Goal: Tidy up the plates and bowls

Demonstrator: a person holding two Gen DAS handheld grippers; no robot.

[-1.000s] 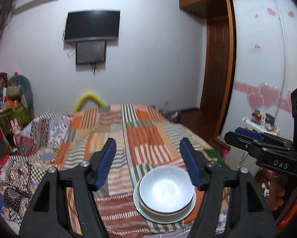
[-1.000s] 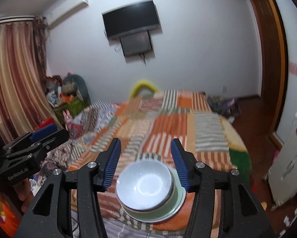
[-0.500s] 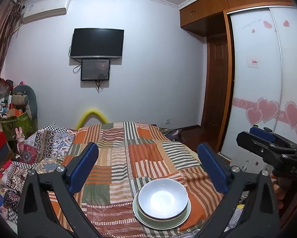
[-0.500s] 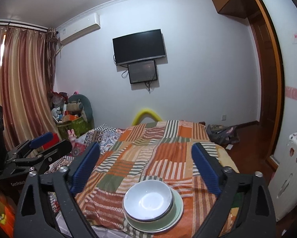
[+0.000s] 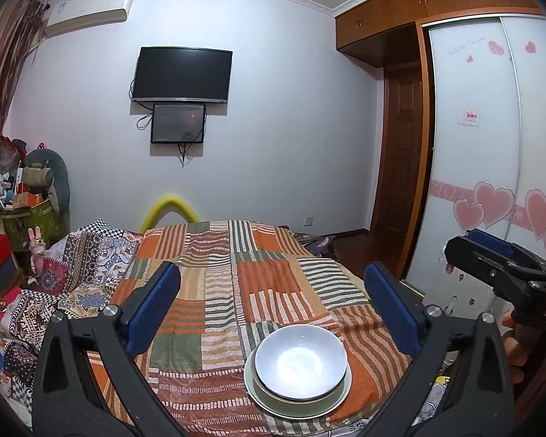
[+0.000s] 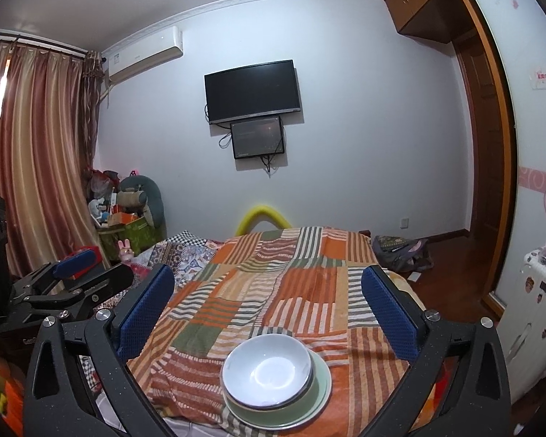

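Now both pairs of fingers stand wide and empty

Compared with a second ago, both pairs of fingers have spread from a half-closed stance either side of the bowl to their widest, and each camera has tipped upward so more of the wall and ceiling shows. The stack of dishes has kept its place.

The left gripper (image 5: 272,300) has its blue-padded fingers (image 5: 152,306) far apart, holding and touching nothing. The right gripper (image 6: 267,304) stands the same way, its fingers (image 6: 387,313) wide and clear of everything.

The white bowl (image 5: 300,361) sits upright, nested in other dishes; a dark rim shows just under it, on a pale green plate (image 5: 273,402). The stack rests on the striped patchwork bedspread (image 5: 258,284) close to the near edge of the bed, low between the fingers in both views but beyond their tips. From the left camera the right gripper shows at the right edge, with part of a hand (image 5: 517,349) behind it.
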